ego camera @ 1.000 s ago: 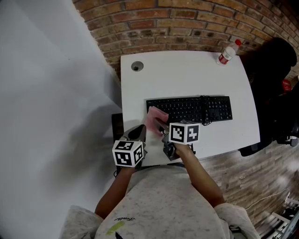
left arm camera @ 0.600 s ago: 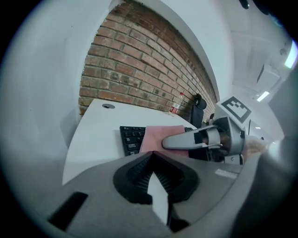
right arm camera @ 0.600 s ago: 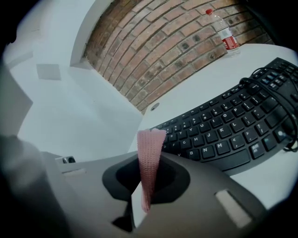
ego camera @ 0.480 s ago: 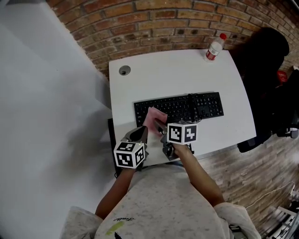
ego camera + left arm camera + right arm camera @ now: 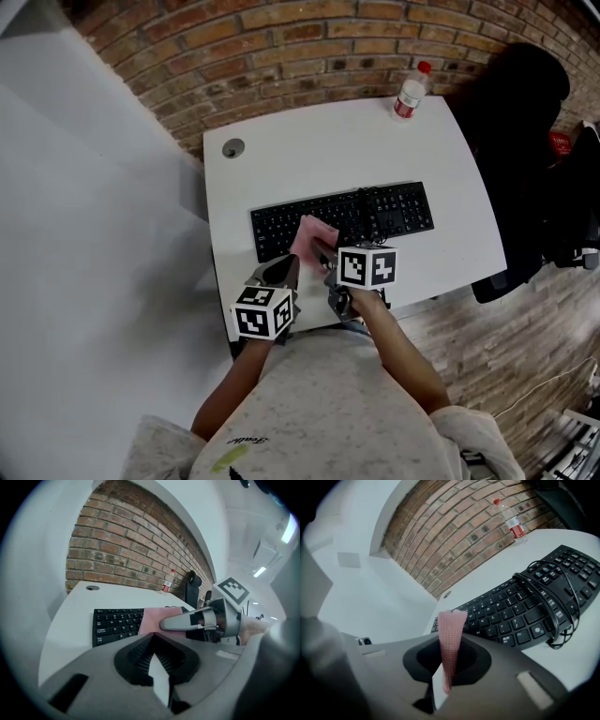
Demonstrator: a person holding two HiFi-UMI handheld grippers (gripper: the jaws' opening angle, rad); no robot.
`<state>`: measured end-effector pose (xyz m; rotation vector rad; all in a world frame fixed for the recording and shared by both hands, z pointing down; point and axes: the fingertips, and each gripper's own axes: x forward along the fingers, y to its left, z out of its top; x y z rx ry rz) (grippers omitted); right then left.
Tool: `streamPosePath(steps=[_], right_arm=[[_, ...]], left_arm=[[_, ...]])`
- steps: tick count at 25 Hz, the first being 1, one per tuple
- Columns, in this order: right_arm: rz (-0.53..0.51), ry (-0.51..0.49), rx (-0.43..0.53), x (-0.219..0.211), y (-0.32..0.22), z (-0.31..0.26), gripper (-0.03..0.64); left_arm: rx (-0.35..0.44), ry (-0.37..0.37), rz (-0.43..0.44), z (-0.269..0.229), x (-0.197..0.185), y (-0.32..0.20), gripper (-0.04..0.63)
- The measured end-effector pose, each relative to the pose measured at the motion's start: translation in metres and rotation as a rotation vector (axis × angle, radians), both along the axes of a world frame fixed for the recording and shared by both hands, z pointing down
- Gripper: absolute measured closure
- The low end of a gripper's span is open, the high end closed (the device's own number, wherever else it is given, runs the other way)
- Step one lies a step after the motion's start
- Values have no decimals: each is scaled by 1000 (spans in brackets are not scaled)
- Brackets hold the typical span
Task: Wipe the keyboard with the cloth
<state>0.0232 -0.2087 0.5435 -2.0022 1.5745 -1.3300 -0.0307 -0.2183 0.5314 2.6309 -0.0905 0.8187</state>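
A black keyboard [image 5: 342, 220] lies across the white table [image 5: 450, 159], with its cable coiled on the right half [image 5: 553, 606]. My right gripper [image 5: 323, 253] is shut on a pink cloth [image 5: 312, 239], which rests on the keys left of the keyboard's middle. In the right gripper view the cloth [image 5: 451, 639] stands pinched between the jaws over the keyboard [image 5: 520, 611]. My left gripper [image 5: 277, 272] hangs at the table's near edge, just left of the right one, shut on nothing. In the left gripper view, the cloth [image 5: 152, 618] and keyboard [image 5: 117, 620] lie ahead of that gripper [image 5: 152, 638].
A plastic bottle [image 5: 409, 91] with a red cap stands at the table's far right corner. A round cable hole [image 5: 232, 148] sits at the far left. A brick wall [image 5: 281, 56] backs the table, and a black chair [image 5: 525, 122] stands to its right.
The cloth in my right gripper has slid from the keyboard's left end toward its middle. The head view has shifted, so table and keyboard appear further left. The left gripper stays put.
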Motion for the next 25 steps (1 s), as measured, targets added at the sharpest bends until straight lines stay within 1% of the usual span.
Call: streamPosePath(steps=[13,25], right_arm=[[47,2,5,40,42,-2,592],[70,-2,18,68,70,-2,594]], left_arm=[[19,-4,40,-2,34,41,598],[25,-2,54,-2,63,66,598]])
